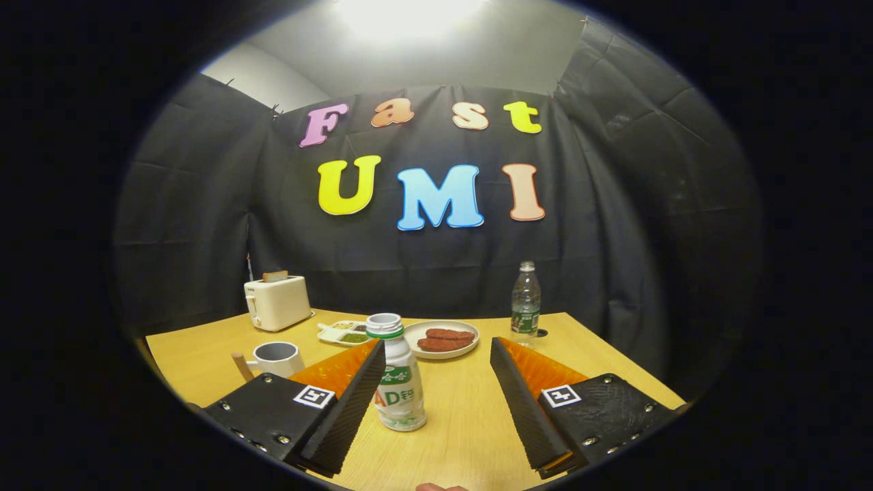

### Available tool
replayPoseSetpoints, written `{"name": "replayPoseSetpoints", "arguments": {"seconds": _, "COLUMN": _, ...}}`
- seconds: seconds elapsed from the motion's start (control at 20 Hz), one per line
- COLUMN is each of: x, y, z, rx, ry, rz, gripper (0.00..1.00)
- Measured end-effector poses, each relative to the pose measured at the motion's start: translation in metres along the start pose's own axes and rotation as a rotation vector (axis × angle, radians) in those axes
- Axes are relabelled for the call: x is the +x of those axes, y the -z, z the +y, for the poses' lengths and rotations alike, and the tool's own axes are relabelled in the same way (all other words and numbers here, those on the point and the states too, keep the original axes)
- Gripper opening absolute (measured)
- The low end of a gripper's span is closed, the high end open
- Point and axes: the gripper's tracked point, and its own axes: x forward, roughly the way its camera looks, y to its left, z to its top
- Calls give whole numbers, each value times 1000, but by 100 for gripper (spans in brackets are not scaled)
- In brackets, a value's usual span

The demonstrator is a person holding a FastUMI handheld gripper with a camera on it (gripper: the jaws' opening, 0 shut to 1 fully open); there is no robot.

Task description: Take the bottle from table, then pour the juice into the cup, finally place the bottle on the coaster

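Observation:
A small white juice bottle [399, 382] with a green neck band and no cap stands upright on the wooden table [464, 423], between my fingers and close against the left one. My gripper [436, 351] is open, with a wide gap from the bottle to the right finger [522, 395]. A white cup [276, 358] with a wooden handle stands to the left, beyond the left finger [354, 402]. A small dark disc [541, 333], perhaps the coaster, lies by the water bottle far right.
A white toaster [276, 302] holding a slice of bread sits at the back left. A small white dish [344, 333] of green bits and a plate [442, 339] with brown sausages lie behind the juice bottle. A clear water bottle [526, 301] stands at the back right.

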Motion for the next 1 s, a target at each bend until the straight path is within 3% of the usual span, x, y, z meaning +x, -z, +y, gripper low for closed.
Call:
{"name": "replayPoseSetpoints", "arguments": {"seconds": 0.25, "x": 17, "y": 29, "z": 29, "rx": -4, "ry": -31, "rz": 30, "gripper": 95}}
{"name": "replayPoseSetpoints", "arguments": {"seconds": 0.85, "x": 64, "y": 57, "z": 49, "rx": 13, "ry": 34, "rz": 33, "gripper": 95}}
{"name": "replayPoseSetpoints", "arguments": {"seconds": 1.0, "x": 73, "y": 60, "z": 46, "rx": 13, "ry": 82, "rz": 22, "gripper": 95}}
